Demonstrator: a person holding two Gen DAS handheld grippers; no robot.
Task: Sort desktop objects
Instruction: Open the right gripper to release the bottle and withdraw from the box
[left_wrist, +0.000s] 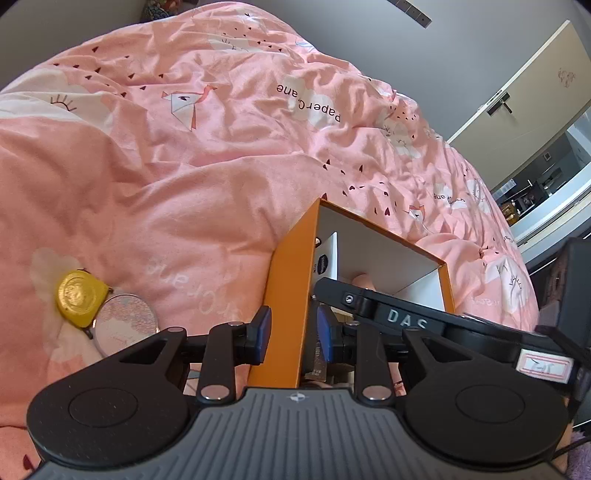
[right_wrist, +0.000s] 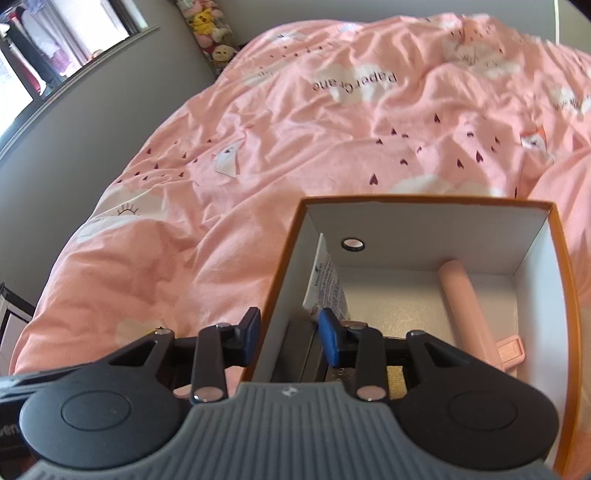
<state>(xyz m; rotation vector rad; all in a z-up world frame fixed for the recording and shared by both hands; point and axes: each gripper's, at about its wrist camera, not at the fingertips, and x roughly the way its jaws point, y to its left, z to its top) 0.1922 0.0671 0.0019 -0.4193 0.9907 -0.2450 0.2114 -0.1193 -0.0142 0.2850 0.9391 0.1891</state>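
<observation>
A rumpled pink duvet (left_wrist: 192, 173), printed with white clouds, small dark hearts, origami birds and the words "Paper Crane", covers the whole working surface in both views, and grey walls rise behind it. The left wrist view shows a cream door (left_wrist: 532, 81) with a dark handle at the right and, past it, a dim kitchen-like area too small to read; the right wrist view has a dark-framed window (right_wrist: 44, 62) at upper left and a heap of plush toys (right_wrist: 210, 26) at the head of the bed. An orange cardboard box (right_wrist: 436, 203) with a white interior rests on the duvet, open at the top. The left gripper (left_wrist: 294, 334) straddles the box's near side wall, its blue pads pressed on either face of the cardboard. The right gripper (right_wrist: 288, 339) straddles a wall of the same box, but with a visible gap on each side, so it grips nothing. Inside the box lie a pale pink cylindrical item (right_wrist: 469, 306), a white printed carton (right_wrist: 328, 284) leaning on the wall, and a small pink flat piece (right_wrist: 511, 349); the near contents under the gripper are hidden and I cannot identify them. A yellow tape measure (left_wrist: 79, 297) and a round patterned compact mirror (left_wrist: 125, 325) touch each other on the duvet well left of the box, the mirror's lower edge cut off by the gripper body.
</observation>
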